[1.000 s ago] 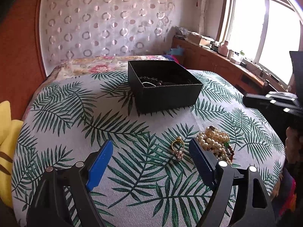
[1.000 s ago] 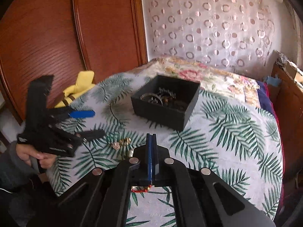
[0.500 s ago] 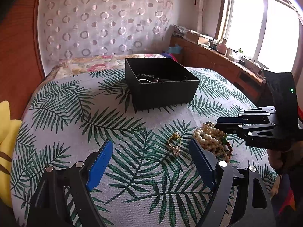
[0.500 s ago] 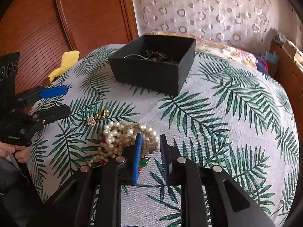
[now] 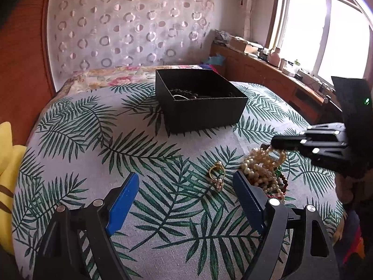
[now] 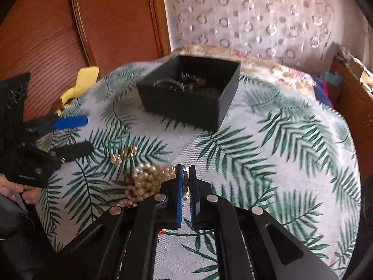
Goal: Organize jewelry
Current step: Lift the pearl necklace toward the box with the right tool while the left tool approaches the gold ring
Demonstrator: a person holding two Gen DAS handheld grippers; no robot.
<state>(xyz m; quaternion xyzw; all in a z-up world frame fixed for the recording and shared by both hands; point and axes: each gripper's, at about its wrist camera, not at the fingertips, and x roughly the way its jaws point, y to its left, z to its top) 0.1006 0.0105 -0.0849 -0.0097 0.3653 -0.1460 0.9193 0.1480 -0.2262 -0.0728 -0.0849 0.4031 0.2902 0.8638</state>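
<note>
My right gripper (image 6: 185, 171) pinched shut on strand of cream pearl bead necklace pile (image 6: 144, 183), near me on leaf-print cloth. My left gripper (image 5: 186, 182) wide apart, empty. Risk: thin strand slips, tangled pile drags gold ring (image 5: 216, 171) before far black square box (image 5: 200, 109).

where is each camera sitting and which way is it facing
Left wrist: on the left gripper, looking past its open blue fingers at the gold ring and black box; the right gripper enters from the right.
Right wrist: on the right gripper, pinching the pearl necklace; a hand holds the left gripper at the left edge.
Shared: box, ring, pearls, leaf-print cloth.
</note>
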